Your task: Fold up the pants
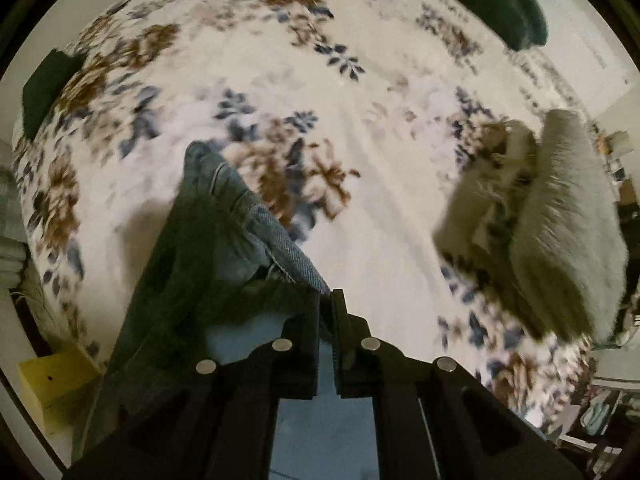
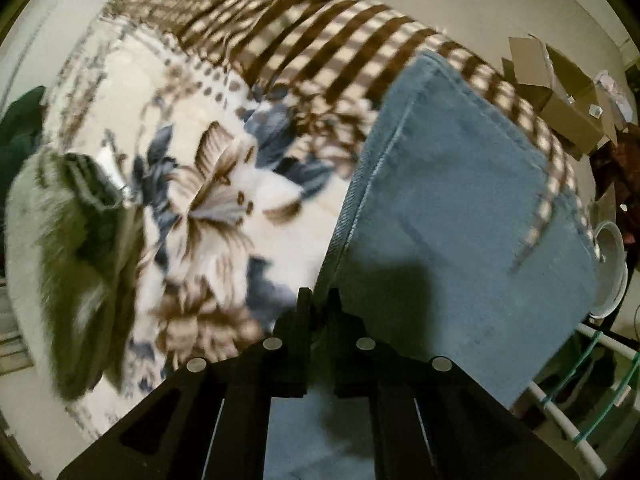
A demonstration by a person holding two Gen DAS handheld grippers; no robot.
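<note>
Two grippers are both pinching the jeans, so the fold looks under way rather than finished. In the left wrist view the left gripper (image 1: pixel 329 300), at the lower middle of the frame, has its fingers pressed together on a bunched edge of the jeans (image 1: pixel 224 240). That denim rises as a loose, draped ridge toward the middle left, clear of the flowered blanket (image 1: pixel 360 92) behind it. In the right wrist view the right gripper (image 2: pixel 318 298) sits at the lower middle, its fingers closed on the seamed edge of the jeans (image 2: pixel 460 220). From there the cloth spreads as a broad flat panel across the right half of the frame, over the flowered blanket (image 2: pixel 208 208) and the brown checked band at the top. A furry grey cushion (image 1: pixel 560 220) lies on the bed at the right of the left view. My reading is that one end is lifted to be carried over the flat part. The laying down, smoothing and any further fold are not yet done. How many folds the flat panel already holds I cannot tell.
</note>
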